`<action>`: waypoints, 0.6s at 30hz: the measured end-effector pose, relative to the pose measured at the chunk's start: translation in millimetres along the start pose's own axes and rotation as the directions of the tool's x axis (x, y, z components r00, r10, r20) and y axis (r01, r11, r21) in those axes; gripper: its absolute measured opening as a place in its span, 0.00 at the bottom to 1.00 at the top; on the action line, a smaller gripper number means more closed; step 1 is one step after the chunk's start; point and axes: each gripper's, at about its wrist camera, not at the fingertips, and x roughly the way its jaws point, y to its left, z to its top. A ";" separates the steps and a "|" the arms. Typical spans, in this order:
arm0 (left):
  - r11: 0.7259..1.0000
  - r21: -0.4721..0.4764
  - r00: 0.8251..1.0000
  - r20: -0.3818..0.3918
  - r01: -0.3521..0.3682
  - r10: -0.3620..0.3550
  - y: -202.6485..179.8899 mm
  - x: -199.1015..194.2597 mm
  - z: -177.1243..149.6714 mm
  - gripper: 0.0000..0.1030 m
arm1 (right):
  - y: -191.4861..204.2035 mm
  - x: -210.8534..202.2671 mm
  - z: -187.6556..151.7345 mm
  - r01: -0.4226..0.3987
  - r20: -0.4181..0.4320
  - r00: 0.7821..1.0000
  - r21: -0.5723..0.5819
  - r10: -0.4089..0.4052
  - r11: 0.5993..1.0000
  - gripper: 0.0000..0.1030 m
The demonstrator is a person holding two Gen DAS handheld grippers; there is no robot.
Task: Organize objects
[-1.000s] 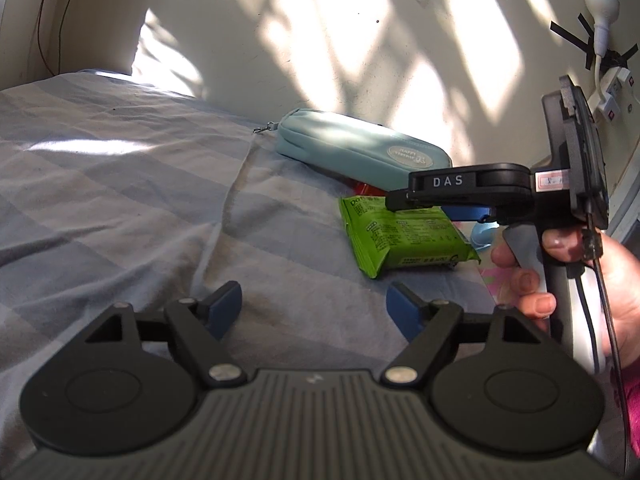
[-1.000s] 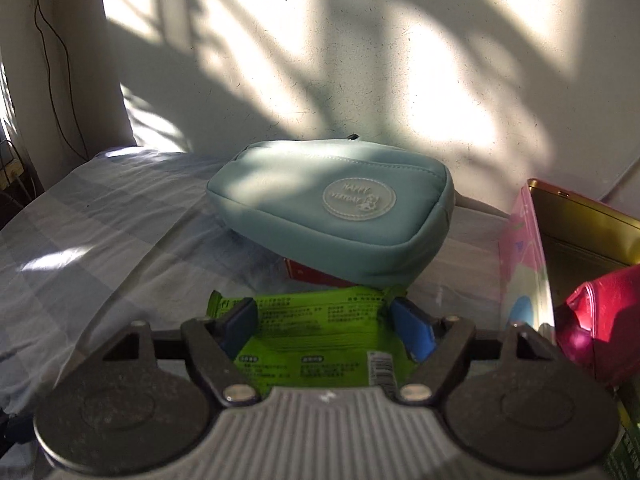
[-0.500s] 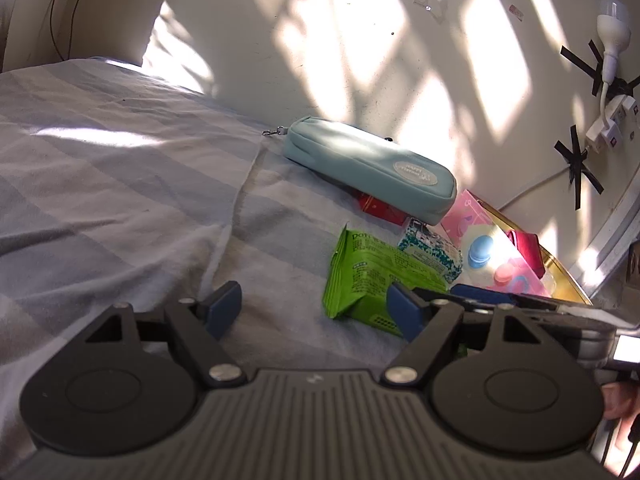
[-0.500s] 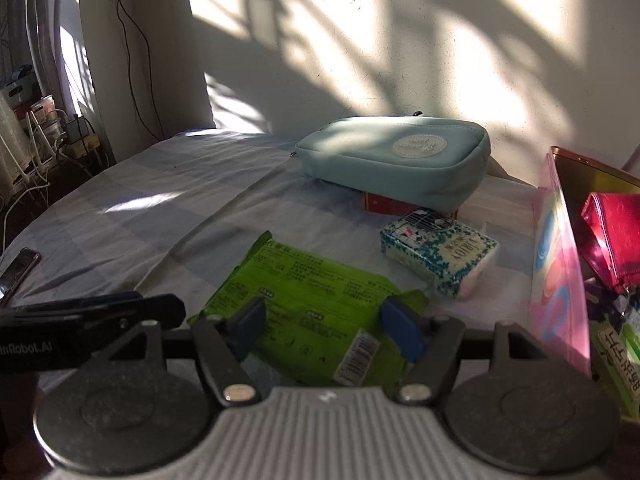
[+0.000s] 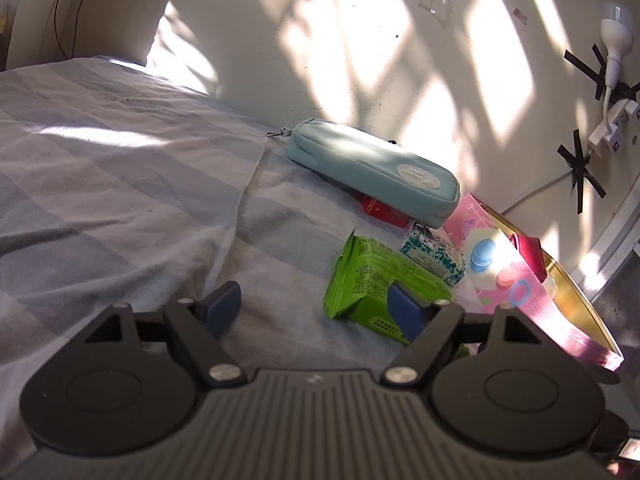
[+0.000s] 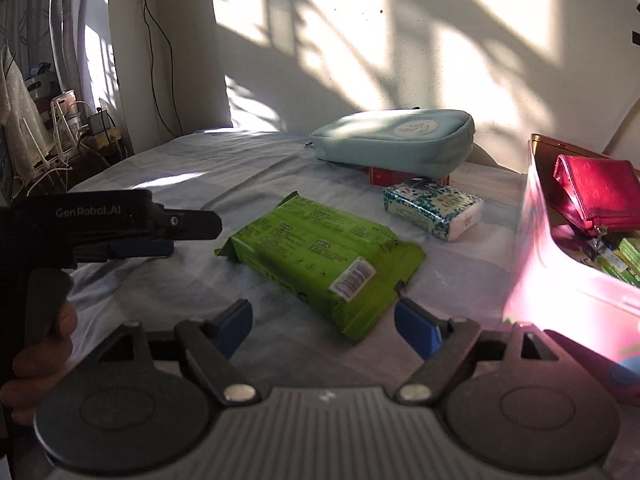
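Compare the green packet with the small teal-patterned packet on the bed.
The green packet is plain bright green, larger and flatter; the teal-patterned packet is white with teal print, smaller and blockier. The green one lies nearer the cameras; the patterned one sits beside the blue pouch. Both lie on the bedsheet, ungripped.

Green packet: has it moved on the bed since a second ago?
Yes. The green packet lay tucked against the blue pouch, covering the red box; now it lies nearer the camera, clear of both, beside the patterned tissue pack.
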 end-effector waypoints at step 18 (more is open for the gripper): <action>1.000 0.009 1.000 -0.001 -0.001 0.001 -1.2 -0.2 -0.1 0.83 | -7.1 8.4 -1.7 0.003 0.014 1.000 0.004 -0.003 1.000 0.23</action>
